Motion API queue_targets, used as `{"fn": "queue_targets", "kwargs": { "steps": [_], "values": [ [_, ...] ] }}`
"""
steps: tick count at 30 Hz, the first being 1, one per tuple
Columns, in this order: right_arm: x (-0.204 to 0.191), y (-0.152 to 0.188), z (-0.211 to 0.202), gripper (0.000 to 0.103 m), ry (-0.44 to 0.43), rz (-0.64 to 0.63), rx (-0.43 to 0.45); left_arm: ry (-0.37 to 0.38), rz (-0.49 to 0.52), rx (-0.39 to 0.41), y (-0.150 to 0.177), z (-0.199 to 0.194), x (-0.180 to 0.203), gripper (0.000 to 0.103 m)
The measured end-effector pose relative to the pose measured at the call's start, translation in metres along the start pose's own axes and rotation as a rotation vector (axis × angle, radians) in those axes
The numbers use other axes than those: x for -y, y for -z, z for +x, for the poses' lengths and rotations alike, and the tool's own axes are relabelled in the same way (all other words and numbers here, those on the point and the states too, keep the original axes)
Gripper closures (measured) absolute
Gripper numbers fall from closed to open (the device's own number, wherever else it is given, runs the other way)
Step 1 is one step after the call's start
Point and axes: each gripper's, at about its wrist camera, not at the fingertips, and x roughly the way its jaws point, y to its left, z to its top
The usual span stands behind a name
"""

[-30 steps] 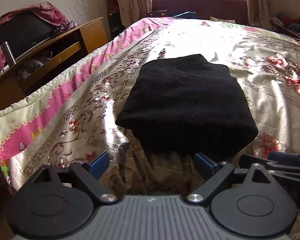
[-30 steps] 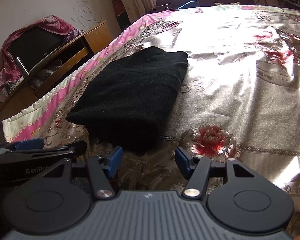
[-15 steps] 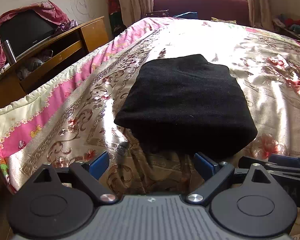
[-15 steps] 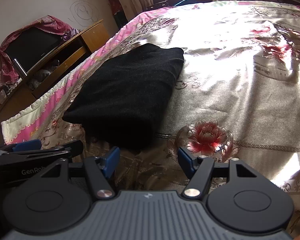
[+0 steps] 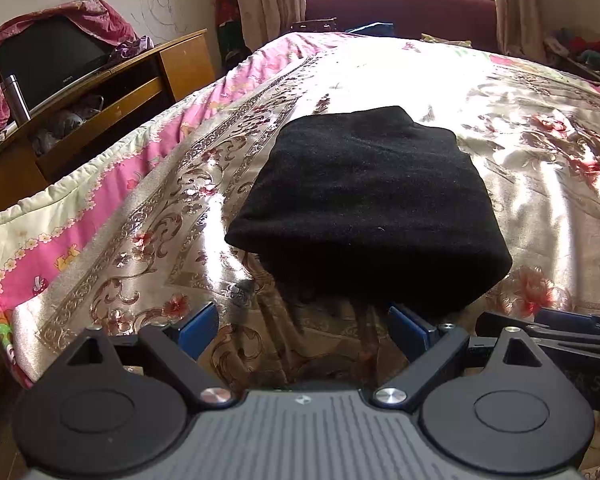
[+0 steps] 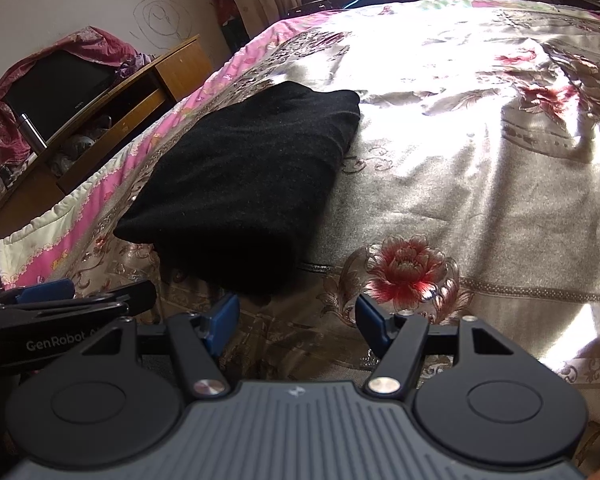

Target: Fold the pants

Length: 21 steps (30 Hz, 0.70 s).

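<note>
The floral bedspread (image 5: 520,184) carried folded black pants (image 5: 364,208), their folds indistinguishable; left gripper (image 5: 306,330) and right gripper (image 6: 298,322) gaped, empty.

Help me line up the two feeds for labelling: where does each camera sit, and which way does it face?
Left wrist: rides the left hand-held gripper, facing forward and down at the folded black pants; the right hand-held gripper shows at its right edge.
Right wrist: rides the right hand-held gripper, aimed likewise; pants lie left.
Shared: pants, floral bedspread, wooden cabinet.
</note>
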Motion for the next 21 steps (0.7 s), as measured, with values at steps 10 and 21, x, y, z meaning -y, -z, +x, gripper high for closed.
{"fn": "queue_targets", "kwargs": {
  "steps": [10,21],
  "values": [
    [0.0007,0.0001,0.0003,0.037,-0.009,0.009,0.000,0.002,-0.005,0.001,0.0005,0.0001,-0.0002,0.000],
    [0.0013,-0.0001,0.0005,0.037,-0.011,0.011,-0.002,0.002,-0.006,0.003,0.0004,-0.0017,0.0001,0.000]
  ]
}}
